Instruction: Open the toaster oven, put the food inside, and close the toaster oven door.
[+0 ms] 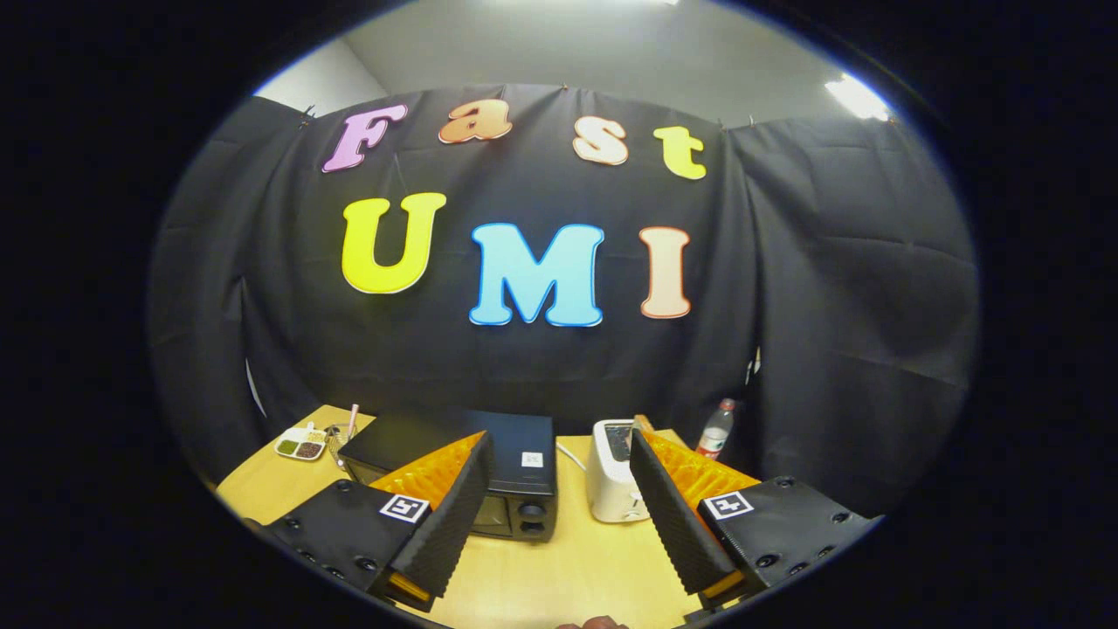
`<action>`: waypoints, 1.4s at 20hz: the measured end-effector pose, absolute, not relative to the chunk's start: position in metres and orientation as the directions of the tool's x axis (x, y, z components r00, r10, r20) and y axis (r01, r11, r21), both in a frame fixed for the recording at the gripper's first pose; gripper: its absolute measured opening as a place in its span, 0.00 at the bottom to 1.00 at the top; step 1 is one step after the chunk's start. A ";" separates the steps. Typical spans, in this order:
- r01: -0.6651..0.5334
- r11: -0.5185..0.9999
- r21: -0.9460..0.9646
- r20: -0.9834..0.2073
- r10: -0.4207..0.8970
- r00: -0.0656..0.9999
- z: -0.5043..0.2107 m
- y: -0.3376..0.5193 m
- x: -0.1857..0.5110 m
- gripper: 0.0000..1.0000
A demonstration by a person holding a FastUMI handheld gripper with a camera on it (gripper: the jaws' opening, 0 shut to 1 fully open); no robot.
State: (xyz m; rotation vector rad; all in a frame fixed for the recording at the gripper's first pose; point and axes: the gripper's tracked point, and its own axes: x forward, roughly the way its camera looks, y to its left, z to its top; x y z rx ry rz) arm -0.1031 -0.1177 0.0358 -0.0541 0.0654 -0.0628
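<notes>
Ahead, 1 toaster oven (515, 476) at 11 o'clock, 1 toaster (613, 472) at 12; gripper (559, 454) jaws spread, empty.

Black toaster oven (489, 463), door closed

Likely a lab booth: cloth walls (838, 288) (draped), wooden table (559, 559).

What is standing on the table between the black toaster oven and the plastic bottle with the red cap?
In the gripper view, a white pop-up toaster stands between the black toaster oven and the red-capped plastic bottle, beyond the open gripper.
</notes>
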 end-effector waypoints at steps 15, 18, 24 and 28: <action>0.140 0.986 0.090 -0.090 -0.131 0.987 0.013 -0.165 -0.096 0.98; 0.086 0.993 0.081 -0.100 -0.078 0.992 0.015 -0.144 -0.087 0.98; 0.022 0.999 0.047 -0.100 -0.017 0.995 0.019 -0.109 -0.074 0.98; 0.017 0.997 0.074 -0.124 -0.008 0.992 0.010 -0.098 -0.074 0.98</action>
